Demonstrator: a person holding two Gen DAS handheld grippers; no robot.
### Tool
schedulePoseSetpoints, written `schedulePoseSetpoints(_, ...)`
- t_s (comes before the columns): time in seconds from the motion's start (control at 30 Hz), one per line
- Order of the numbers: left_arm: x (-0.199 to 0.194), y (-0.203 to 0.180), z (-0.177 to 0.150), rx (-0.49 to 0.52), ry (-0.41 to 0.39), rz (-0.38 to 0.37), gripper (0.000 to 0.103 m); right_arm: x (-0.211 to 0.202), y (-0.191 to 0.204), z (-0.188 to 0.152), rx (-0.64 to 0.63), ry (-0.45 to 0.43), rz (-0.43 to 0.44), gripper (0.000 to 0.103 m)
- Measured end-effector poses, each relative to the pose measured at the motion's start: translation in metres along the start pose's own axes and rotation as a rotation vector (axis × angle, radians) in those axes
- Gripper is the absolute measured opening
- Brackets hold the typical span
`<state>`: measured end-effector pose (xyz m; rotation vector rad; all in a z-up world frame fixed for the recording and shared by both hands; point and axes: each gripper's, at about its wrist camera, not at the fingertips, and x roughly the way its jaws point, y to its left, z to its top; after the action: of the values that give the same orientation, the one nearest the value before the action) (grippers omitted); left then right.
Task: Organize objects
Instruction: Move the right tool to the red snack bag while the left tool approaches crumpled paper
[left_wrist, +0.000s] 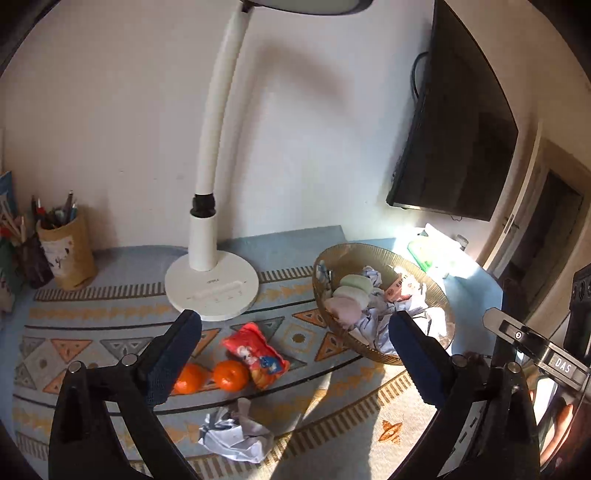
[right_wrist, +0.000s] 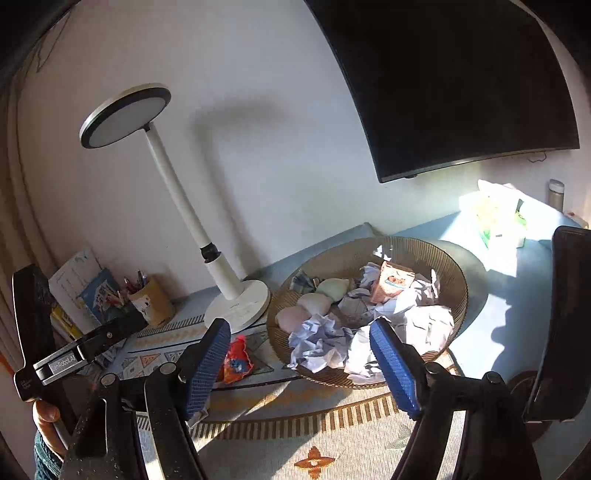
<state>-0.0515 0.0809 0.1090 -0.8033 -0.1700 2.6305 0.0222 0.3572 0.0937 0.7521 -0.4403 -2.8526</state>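
While both are hanging empty over the desk (left_wrist: 110, 266), the scene is reading so:
Left gripper (left_wrist: 295, 350): jaws standing wide, holding nothing.
Right gripper (right_wrist: 299, 354): jaws spread, nothing between them.
Paper ball (left_wrist: 236, 439): one loose, lying nearest; light and crushable, so pinching across its bulk is looking best.
Snack bag (left_wrist: 258, 354): one, soft and slippery; taking its middle.
Oranges (left_wrist: 231, 374): two, firm, likely rolling; gripping across the widest part.
Basket (left_wrist: 373, 254): one, already holding paper, a carton and soft rounds.

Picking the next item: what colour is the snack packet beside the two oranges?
Red snack packet with blue and white print, clearest in the left wrist view.
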Motion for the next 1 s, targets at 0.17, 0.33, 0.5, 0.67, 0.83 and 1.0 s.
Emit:
schedulePoseSetpoints(0.17, -0.031, 0.058, -0.052, -0.081, 0.008, 0.184, 0.102, 0.016, 0.06, -0.047, -0.118, 0.05, 0.12, 0.088)
schedulePoseSetpoints(0.33, -0.008, 0.104, -0.107, -0.145, 0.092, 0.249, 0.102, 0.066, 0.076, -0.097, -0.185, 0.13, 0.058, 0.088)
schedulePoseSetpoints(0.5, -0.005, 0.11, -0.121, -0.169, 0.065, 0.226, 0.102, 0.097, 0.06, -0.107, -0.137, 0.187, 0.025, 0.088)
schedulePoseSetpoints(0.67, -0.002, 0.104, -0.124, -0.145, 0.084, 0.241, 0.102, 0.11, 0.058, -0.109, -0.122, 0.253, -0.027, 0.09)
schedulePoseSetpoints(0.83, 0.002, 0.11, -0.126, -0.175, 0.12, 0.246, 0.102, 0.13, 0.059, -0.116, -0.149, 0.348, -0.125, 0.091)
schedulePoseSetpoints(1.0, 0.001, 0.111, -0.128, -0.18, 0.121, 0.244, 0.102, 0.131, 0.056, -0.115, -0.142, 0.358, -0.143, 0.091)
